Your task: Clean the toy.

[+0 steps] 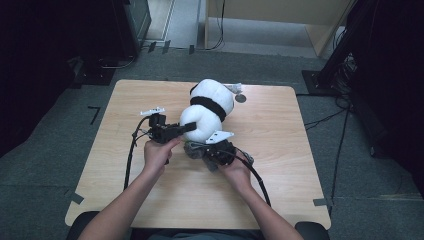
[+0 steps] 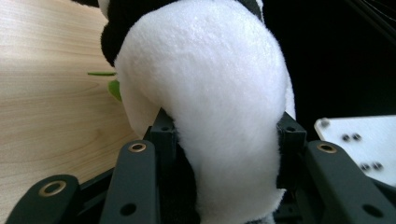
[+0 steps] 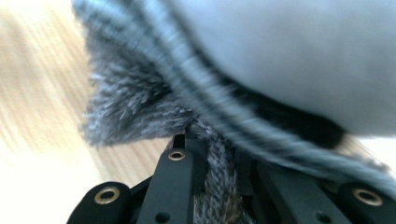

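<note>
**A pale bench on grey carpet, dark at the edges**

The bench is a light wood-grain top with rounded corners, standing on grey carpeted floor. Short strips of dark tape mark the carpet near its corners and along the far side. Beyond it stands light wooden furniture (a cabinet or desk, hard to tell which), with a cable hanging beside its leg. Black equipment stands flank the scene, and loose cables run across the floor on the right. Both outer sides fall into deep shadow; the light falls evenly from above.
</note>
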Motion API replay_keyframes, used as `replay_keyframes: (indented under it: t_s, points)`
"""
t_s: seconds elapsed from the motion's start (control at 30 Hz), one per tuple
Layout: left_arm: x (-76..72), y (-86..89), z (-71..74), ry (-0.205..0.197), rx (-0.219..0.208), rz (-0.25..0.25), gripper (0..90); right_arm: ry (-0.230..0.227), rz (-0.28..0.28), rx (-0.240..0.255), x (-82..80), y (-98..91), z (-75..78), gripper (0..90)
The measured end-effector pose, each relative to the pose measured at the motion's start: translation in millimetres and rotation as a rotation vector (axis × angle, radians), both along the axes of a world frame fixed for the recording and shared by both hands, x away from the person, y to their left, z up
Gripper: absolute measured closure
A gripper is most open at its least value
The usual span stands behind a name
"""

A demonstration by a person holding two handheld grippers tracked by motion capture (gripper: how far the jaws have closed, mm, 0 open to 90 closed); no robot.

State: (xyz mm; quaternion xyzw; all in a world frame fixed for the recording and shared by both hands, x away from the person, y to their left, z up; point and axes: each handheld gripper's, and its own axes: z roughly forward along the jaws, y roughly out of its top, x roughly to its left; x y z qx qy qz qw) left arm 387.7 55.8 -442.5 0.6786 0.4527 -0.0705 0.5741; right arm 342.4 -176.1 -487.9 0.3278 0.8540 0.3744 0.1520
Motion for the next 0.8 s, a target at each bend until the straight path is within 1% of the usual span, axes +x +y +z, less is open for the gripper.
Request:
replay_keyframes:
  t_s: [0.17,0.2,0.3,0.47,0.6,0.77,0.8]
  points:
    - [0.0,2.9,-0.2,-0.015,0.012,0.000,55.7,0.029,-0.054,0.012,8.5,-16.1,1.3,82.0]
    - [0.0,3.2,-0.3,-0.011,0.011,0.001,55.6,0.036,-0.072,0.010,9.9,-19.6,2.0,82.0]
    - [0.8,5.0,-1.6,-0.007,0.012,0.001,55.6,0.047,-0.102,0.017,13.5,-28.4,4.1,81.9]
    - [0.4,5.6,-1.1,-0.008,0.008,0.007,55.6,0.059,-0.154,0.042,17.7,-45.3,10.3,81.8]
    - [0.6,6.7,-1.2,-0.011,0.019,0.009,55.6,0.077,-0.208,0.087,21.9,-61.5,15.0,81.8]
    - [0.2,6.0,-1.6,-0.014,0.032,0.009,55.6,0.080,-0.277,0.143,24.2,-80.4,21.0,81.8]
    - [0.4,6.2,-1.8,-0.014,0.032,0.010,55.6,0.076,-0.281,0.147,23.8,-82.5,22.2,81.8]
